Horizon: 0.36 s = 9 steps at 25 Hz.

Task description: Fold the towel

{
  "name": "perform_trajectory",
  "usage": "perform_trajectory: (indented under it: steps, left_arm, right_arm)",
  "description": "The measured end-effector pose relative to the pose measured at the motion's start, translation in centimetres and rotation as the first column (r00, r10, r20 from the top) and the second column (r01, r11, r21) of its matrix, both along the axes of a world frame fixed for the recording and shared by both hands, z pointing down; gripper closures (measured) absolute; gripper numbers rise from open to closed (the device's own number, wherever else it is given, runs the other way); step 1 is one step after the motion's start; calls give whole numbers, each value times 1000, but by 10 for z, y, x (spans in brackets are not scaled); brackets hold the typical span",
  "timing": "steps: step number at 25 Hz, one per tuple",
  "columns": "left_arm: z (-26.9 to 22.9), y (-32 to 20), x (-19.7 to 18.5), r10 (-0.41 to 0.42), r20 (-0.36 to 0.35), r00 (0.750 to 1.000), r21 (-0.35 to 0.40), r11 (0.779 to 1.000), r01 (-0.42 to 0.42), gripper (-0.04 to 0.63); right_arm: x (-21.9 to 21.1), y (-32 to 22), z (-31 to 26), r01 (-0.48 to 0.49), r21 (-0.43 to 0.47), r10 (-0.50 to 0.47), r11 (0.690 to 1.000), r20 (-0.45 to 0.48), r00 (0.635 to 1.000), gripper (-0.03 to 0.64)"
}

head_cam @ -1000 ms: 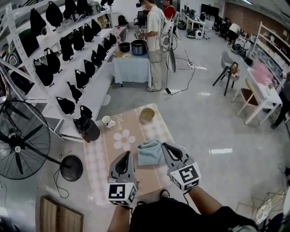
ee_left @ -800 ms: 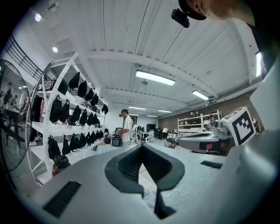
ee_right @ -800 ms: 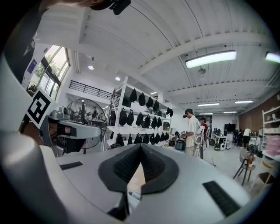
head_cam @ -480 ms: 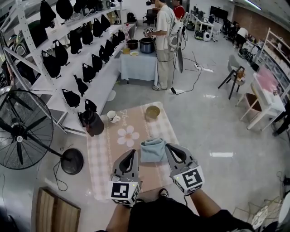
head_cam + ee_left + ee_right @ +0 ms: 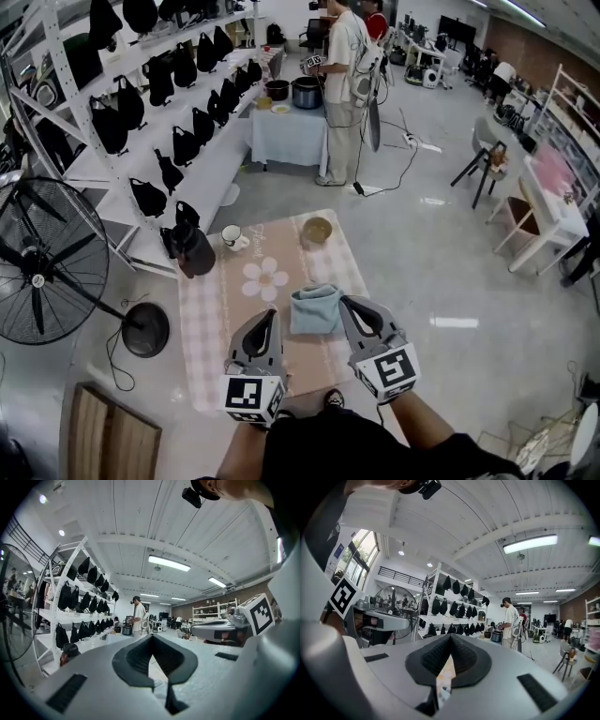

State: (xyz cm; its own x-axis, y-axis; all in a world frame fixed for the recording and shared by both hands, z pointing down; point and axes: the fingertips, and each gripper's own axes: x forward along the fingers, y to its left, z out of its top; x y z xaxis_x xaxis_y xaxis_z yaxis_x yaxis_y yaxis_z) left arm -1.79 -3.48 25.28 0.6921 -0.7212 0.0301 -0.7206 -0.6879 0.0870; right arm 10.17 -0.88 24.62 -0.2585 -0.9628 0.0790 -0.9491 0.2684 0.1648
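We see the towel [image 5: 315,309] lying folded on the mat [image 5: 217,319], between the tips of our two grippers. The left gripper [image 5: 269,317] and the right gripper [image 5: 348,304] both have jaws pressed together, and they hold nothing

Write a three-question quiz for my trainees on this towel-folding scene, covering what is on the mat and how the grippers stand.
1. True or false: the left gripper is clamped on the blue towel.
2. What stands at the far left corner of the pink mat? A) bowl B) black jug C) towel
3. How do the jaws of the right gripper stand?
Key: 1 false, its jaws are shut on nothing; 2 B; 3 together, holding nothing.
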Motion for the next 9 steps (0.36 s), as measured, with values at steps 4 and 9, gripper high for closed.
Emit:
perform_trajectory:
  steps: [4,9]
  left_arm:
    - [5,-1,0,0,0,1000,-3,1000,0,591]
    - [6,-4,0,-2,0,1000,-7,1000,2,591]
  right_arm:
    - [1,0,4,-13,-5,13,1000,-1,1000,617]
    - [4,-2,0,-13,1,13,1000,-11,1000,617]
